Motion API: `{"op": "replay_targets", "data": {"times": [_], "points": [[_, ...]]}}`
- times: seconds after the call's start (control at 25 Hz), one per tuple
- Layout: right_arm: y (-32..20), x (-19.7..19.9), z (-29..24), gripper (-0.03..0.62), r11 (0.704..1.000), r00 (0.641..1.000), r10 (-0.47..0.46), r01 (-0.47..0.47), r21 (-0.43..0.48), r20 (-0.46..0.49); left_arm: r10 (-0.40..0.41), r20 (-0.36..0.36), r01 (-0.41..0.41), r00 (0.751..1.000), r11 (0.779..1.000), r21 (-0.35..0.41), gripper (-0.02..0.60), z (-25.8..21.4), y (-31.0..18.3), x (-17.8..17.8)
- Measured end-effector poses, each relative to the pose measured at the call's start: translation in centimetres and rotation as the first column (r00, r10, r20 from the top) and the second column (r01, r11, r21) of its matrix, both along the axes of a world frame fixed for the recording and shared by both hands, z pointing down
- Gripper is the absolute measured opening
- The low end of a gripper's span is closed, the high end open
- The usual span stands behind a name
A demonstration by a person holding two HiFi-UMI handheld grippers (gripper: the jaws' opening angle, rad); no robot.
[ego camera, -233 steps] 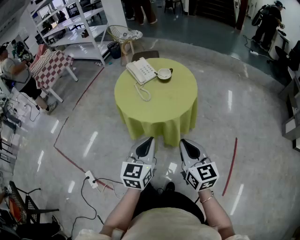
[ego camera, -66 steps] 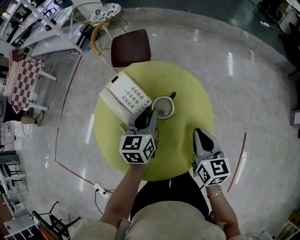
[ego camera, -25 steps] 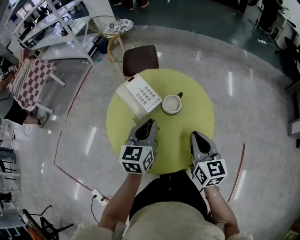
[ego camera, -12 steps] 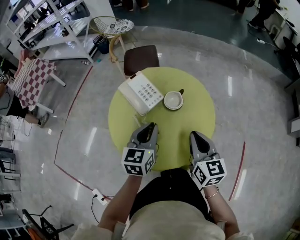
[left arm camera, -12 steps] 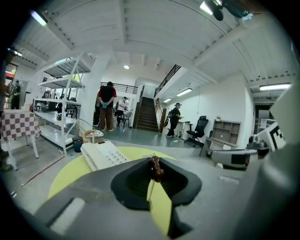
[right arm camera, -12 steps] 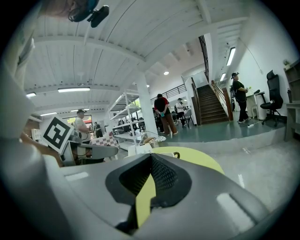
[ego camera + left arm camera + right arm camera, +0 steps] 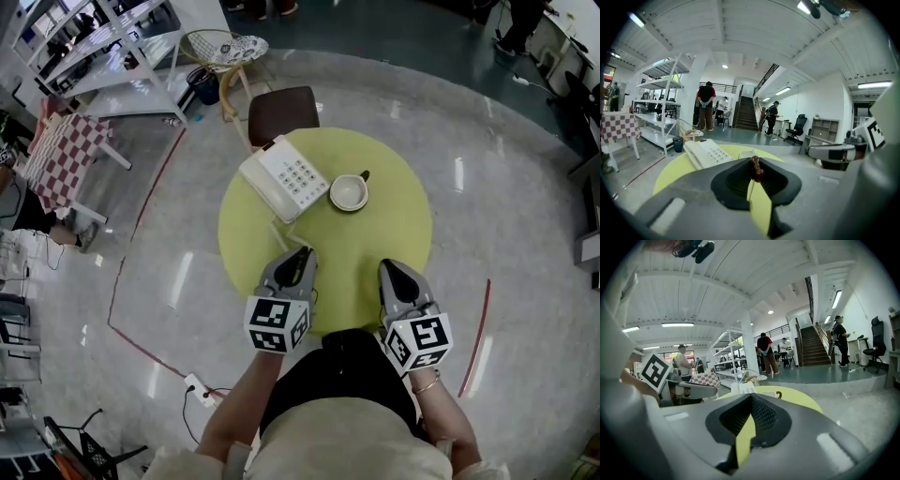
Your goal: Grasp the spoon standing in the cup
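Observation:
A white cup with a dark piece at its rim stands on the round yellow-green table, beside a white phone. My left gripper hovers over the table's near edge, well short of the cup. In the left gripper view its jaws are nearly together and pinch a small brown knobby piece at the tips; it looks like the spoon's handle. The cup shows just beyond them. My right gripper hangs at the near right edge, jaws almost together with nothing between them.
A brown chair stands behind the table, with a wicker chair and white shelves farther back. A checkered table is at the left. A power strip with cable lies on the floor. People stand in the distance.
The cup and phone have slid a little farther from both grippers. The grippers keep their places at the table's near edge, and the jaws look unchanged.

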State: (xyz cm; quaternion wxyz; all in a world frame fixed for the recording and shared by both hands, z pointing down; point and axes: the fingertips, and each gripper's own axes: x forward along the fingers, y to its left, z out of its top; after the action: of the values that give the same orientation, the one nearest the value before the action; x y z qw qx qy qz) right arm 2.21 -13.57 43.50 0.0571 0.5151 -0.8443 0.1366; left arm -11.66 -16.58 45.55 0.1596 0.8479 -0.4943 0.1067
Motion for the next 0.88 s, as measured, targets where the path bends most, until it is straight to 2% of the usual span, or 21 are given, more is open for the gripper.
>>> {"op": "replay_targets", "data": {"times": [0.88], "points": [[0.51,-0.91,-0.24,-0.003,1.0,1.0,0.0,0.0,0.006,-0.013,0.011,-0.017,-0.011,1.0,1.0,-0.007,0.037,0.09,0.75,-0.73]]}}
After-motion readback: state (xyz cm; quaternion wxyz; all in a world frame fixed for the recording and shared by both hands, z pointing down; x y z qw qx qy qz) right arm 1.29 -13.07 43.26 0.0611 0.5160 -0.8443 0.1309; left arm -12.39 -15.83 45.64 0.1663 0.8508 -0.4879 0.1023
